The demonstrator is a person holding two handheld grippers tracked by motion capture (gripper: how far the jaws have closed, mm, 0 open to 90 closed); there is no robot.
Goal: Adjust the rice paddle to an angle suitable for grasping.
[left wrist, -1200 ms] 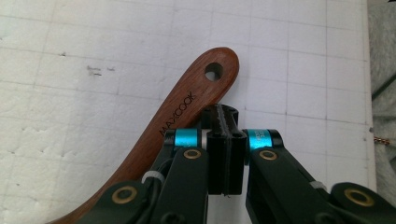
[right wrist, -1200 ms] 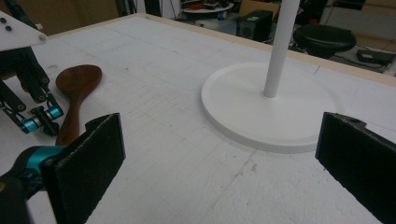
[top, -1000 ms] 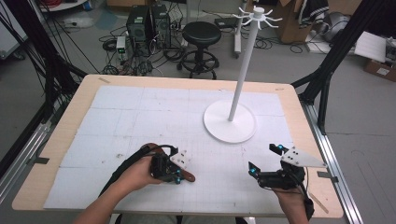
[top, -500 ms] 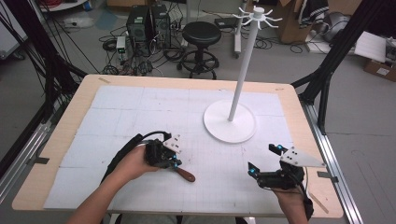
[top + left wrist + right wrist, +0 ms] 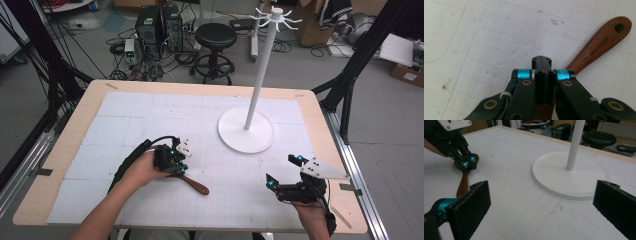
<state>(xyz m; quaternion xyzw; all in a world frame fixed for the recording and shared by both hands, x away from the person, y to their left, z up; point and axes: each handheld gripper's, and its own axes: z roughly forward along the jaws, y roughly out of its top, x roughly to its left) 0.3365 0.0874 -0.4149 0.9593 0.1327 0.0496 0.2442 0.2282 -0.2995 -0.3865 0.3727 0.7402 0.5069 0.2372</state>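
White table (image 5: 130, 115): left hand-held gripper (image 5: 543, 65) clamps wooden spoon (image 5: 599, 48).

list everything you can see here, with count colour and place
wooden utensil: 1, dark brown, lying on the mat near the front left, its handle with a hole pointing toward the right gripper
stand: 1, white, round base and tall pole with hooks on top, right of centre on the mat
mat: 1, white with a faint grid, covering most of the table
table: 1, light wood rim, in the middle of the room
stool: 1, black, on the floor behind the table
computer towers: 2, black, on the floor at the back left among cables
left gripper: 1, black with teal bands, jaws closed over the wide end of the utensil
right gripper: 1, black, jaws wide open, front right of the mat
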